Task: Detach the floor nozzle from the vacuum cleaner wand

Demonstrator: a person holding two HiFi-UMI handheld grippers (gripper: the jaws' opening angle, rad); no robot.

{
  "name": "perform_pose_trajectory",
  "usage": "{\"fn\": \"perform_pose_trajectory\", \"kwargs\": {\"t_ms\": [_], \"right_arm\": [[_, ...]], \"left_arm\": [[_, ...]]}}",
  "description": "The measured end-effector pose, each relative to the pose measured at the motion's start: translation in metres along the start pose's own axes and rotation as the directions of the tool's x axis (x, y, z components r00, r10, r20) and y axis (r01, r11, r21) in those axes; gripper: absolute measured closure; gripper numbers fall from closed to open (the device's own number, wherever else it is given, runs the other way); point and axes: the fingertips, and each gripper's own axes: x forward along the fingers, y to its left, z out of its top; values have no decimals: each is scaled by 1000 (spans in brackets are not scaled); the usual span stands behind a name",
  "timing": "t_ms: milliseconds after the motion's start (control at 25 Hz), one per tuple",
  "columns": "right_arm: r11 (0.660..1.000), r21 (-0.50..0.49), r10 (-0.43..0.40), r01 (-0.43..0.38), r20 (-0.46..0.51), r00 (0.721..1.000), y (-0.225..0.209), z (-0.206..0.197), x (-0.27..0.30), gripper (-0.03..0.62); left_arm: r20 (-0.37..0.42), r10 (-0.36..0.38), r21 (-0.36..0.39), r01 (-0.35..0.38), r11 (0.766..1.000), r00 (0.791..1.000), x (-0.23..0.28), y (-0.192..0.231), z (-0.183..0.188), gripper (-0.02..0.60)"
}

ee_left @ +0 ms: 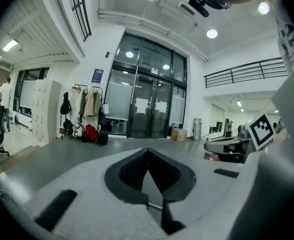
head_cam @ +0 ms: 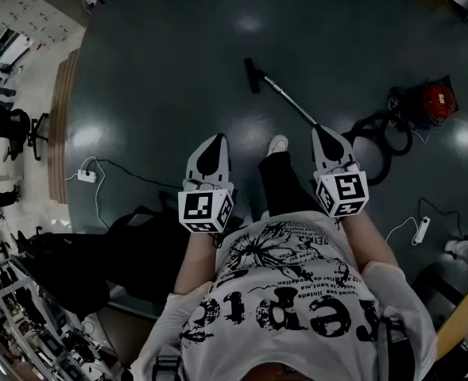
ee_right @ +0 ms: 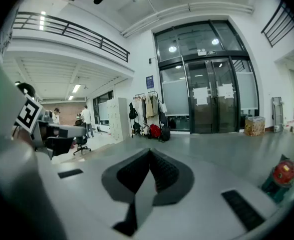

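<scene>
On the dark floor (head_cam: 170, 62), far ahead of the person, the floor nozzle (head_cam: 253, 75) lies at the far left end of the wand (head_cam: 289, 101). The wand slants back to the near right, toward the black hose (head_cam: 380, 137) and the red canister (head_cam: 438, 101).

The left tool (head_cam: 210, 151) and the right tool (head_cam: 329, 143) are held up in front of the body, well apart from the vacuum. Each has its jaws pressed together with nothing between them.

The wand looks like a stiff, smooth metal tube. It is probably light, but likely to slip and roll under a pinch. The nozzle looks like hard dark plastic, also light, and is probably held on by a push fit.

A sound plan would be to take the wand just beside the joint with one tool and the nozzle's neck with the other. Then pull them apart along the tube with a slight twist. Both tools would have to open first. Gripping far from the joint would only lever the long tube about.
</scene>
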Motion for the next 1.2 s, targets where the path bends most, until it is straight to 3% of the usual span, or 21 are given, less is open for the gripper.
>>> {"fn": "perform_pose_trajectory", "kwargs": {"t_ms": [440, 720, 840, 1000, 1200], "right_arm": [[999, 33, 35, -34, -36, 999, -129, 69, 236, 591], [995, 87, -48, 57, -102, 994, -171, 64, 339, 591], [991, 71, -101, 111, -122, 987, -194, 60, 381, 591], [983, -47, -182, 177, -120, 976, -220, 70, 427, 591], [973, 88, -195, 211, -163, 967, -246, 43, 493, 591]], "left_arm": [[-38, -10, -6, 10, 1000, 999, 232, 88, 56, 578], [-133, -71, -1, 71, 997, 989, 344, 152, 47, 578], [-197, -139, -41, 133, 990, 970, 398, 176, 30, 578], [-270, -238, -105, 218, 970, 933, 451, 207, 14, 578], [-355, -305, -120, 281, 952, 884, 516, 249, -20, 578]]}}
